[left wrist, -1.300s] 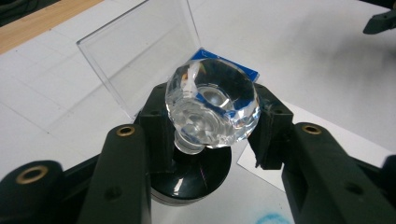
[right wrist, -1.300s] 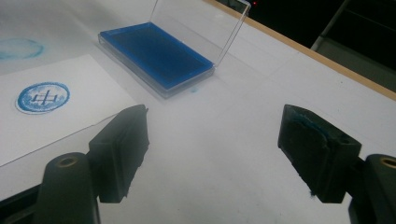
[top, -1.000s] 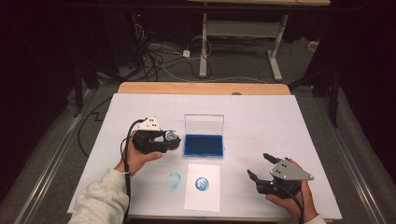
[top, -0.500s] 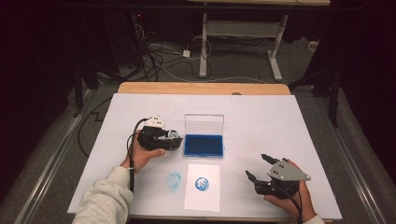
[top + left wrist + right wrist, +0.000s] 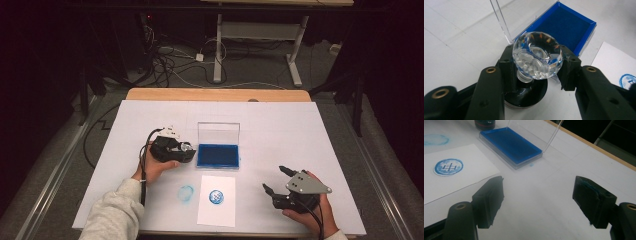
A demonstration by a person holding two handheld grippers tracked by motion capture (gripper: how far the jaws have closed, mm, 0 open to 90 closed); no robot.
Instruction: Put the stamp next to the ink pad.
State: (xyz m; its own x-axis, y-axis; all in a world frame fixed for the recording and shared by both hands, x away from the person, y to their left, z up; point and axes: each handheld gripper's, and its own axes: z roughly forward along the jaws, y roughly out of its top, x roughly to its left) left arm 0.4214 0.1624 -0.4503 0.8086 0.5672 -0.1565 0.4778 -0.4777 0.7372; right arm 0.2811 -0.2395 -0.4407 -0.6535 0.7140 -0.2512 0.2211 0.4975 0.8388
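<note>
A person's left claw [image 5: 536, 75] is clamped on the faceted clear knob of a stamp [image 5: 537, 58], whose black base sits on or just above the white table [image 5: 310, 135], just beside the left edge of the open blue ink pad [image 5: 218, 155]. The right claw [image 5: 539, 202] hovers with its jaws apart and nothing between them, near the table's front right. A sheet of paper [image 5: 216, 200] in front of the pad already bears a round blue print, with a fainter blue smudge [image 5: 186, 193] on the table just left of it. The knob looks hard, smooth and likely slippery (glass or acrylic, hard to tell); gripping across its widest facets, as here, seems safest, since the narrow neck below offers little purchase.
</note>
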